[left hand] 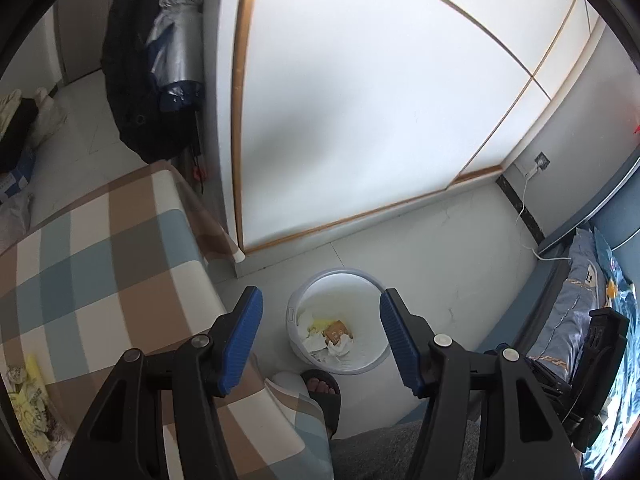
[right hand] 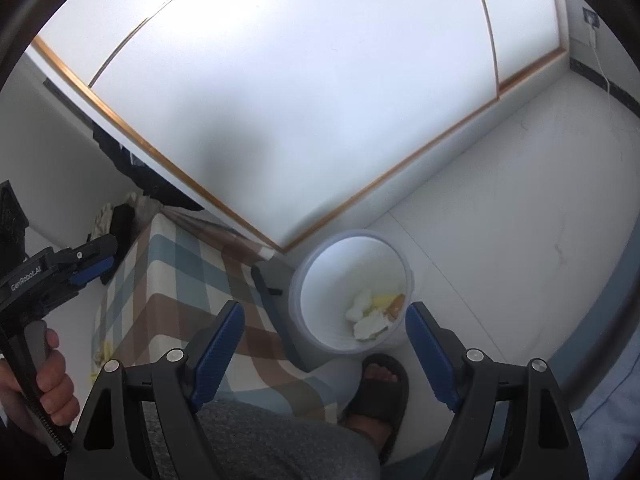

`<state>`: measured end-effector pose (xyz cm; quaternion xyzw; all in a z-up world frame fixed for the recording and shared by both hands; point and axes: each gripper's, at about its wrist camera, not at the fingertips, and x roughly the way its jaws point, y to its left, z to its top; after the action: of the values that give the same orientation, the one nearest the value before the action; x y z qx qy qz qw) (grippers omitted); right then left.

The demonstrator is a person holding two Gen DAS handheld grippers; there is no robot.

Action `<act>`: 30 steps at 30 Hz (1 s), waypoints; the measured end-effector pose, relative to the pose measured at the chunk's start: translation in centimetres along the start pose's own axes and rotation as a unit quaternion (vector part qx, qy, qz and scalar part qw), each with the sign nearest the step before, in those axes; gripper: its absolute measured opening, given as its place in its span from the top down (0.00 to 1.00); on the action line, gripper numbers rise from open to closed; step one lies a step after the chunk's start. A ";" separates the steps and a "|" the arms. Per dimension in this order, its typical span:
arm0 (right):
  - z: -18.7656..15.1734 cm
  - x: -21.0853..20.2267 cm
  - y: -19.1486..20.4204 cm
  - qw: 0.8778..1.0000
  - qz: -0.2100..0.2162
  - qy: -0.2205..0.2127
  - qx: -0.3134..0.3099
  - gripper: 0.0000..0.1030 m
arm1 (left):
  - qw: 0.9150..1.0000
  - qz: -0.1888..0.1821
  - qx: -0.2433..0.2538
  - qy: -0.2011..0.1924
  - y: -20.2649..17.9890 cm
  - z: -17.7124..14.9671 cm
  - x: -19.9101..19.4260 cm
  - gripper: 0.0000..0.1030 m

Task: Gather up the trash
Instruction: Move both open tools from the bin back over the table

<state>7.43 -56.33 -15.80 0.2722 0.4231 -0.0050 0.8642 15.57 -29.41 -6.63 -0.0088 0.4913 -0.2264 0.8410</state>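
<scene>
A large white sliding wardrobe (left hand: 360, 100) with thin wooden trim is seen behind everything, and a pale tiled floor (left hand: 440, 240) lies in front of it. At the left a worktop (left hand: 100, 260) is covered with a checked cloth in brown, blue and cream, which hangs down over the near corner. A bed (left hand: 592, 300) with blue bedding is at the right edge, and a dark coat and a folded silver umbrella (left hand: 176, 40) hang in the far left corner.

On the floor, just beside the worktop and near the person's sandalled foot (left hand: 320, 392), a round white bin (left hand: 304, 344) stands upright. Crumpled white tissues, something yellow and an orange wrapper (left hand: 336, 330) already lie on its bottom.

The left tongs (left hand: 320, 336) are held above the bin, spread wide, with nothing between the blue pads. The right tongs (right hand: 324, 344) are also wide apart and empty, and they look down at the same bin. A crumpled yellow wrapper (left hand: 28, 400) is seen on the near left edge of the worktop; it may be trash that is not yet collected, though this cannot be told for sure.

What could go wrong: the loose cloth could be caught by the tongs and pulled when something is picked from the worktop. The light bin could be knocked over by the foot or by a low pass of the tongs. Thin, light paper could slip from the pads and fall on the floor beside the bin.
</scene>
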 end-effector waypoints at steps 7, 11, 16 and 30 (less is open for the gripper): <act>0.2 -2.4 4.4 0.999 0.013 -0.025 -0.037 0.18 | 0.999 0.019 -0.016 -0.048 3.4 -0.9 -4.7 0.45; -0.2 -2.9 7.8 0.998 0.036 -0.027 -0.046 0.18 | 0.996 0.028 -0.033 -0.075 5.6 -1.5 -7.6 0.45; -1.1 -3.7 12.9 0.993 0.055 -0.034 -0.099 0.18 | 0.992 0.034 -0.053 -0.105 8.2 -2.7 -10.8 0.45; -6.2 -2.9 24.5 0.971 0.100 -0.038 -0.214 0.13 | 0.977 0.060 -0.118 -0.169 16.8 -6.6 -17.4 0.45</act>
<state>6.88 -33.18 -5.35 0.1218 0.3517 0.1616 0.9140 9.12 -6.17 0.32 -0.1167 0.3648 -0.1109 0.9171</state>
